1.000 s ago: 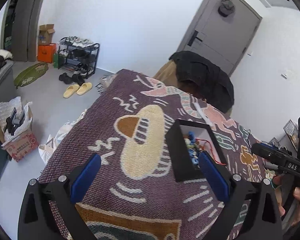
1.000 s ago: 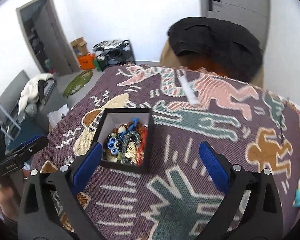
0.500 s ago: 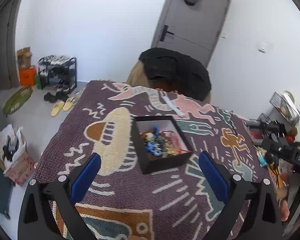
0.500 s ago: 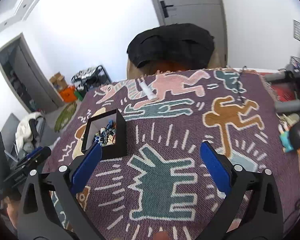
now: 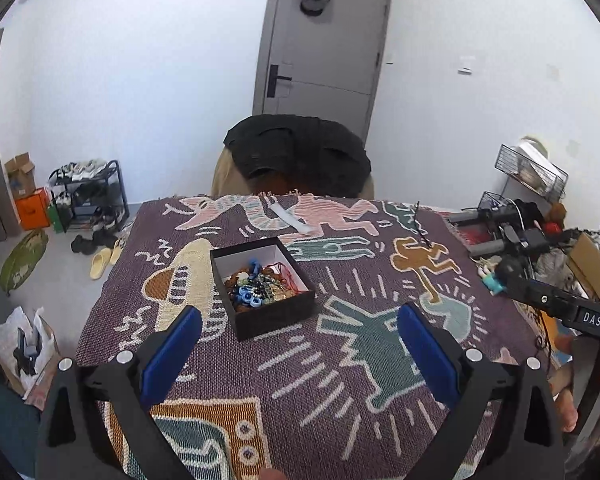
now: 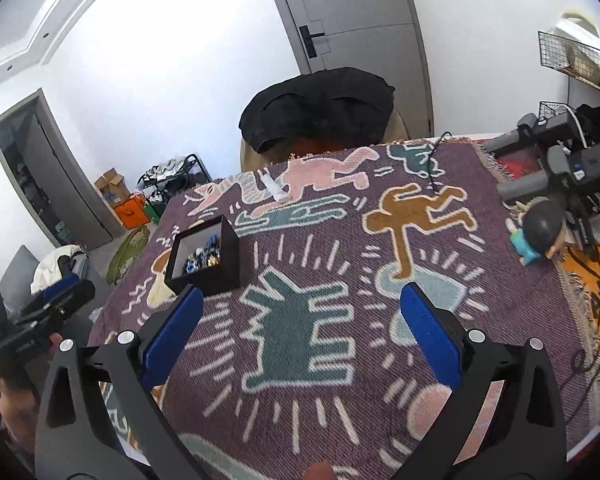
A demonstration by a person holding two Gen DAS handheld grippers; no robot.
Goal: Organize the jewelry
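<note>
A black open box (image 5: 274, 316) with a white lining holds a tangle of jewelry (image 5: 260, 286): blue, gold and red beads and cords. It sits on the patterned purple cloth (image 5: 340, 360), left of centre. My left gripper (image 5: 300, 344) is open and empty, held above the cloth just in front of the box. In the right wrist view the box (image 6: 216, 276) lies ahead to the left. My right gripper (image 6: 300, 332) is open and empty over the green figure on the cloth.
A chair draped with a black jacket (image 5: 296, 156) stands behind the table. A small white strip (image 5: 292, 218) lies on the far cloth. Cluttered gear, cables and a toy figure (image 6: 540, 228) crowd the right edge. The table's left edge drops to the floor.
Both grippers have swung and pulled back. The box has shifted from centre to the left in the right wrist view, and to centre-left in the left wrist view. Both stay open.
</note>
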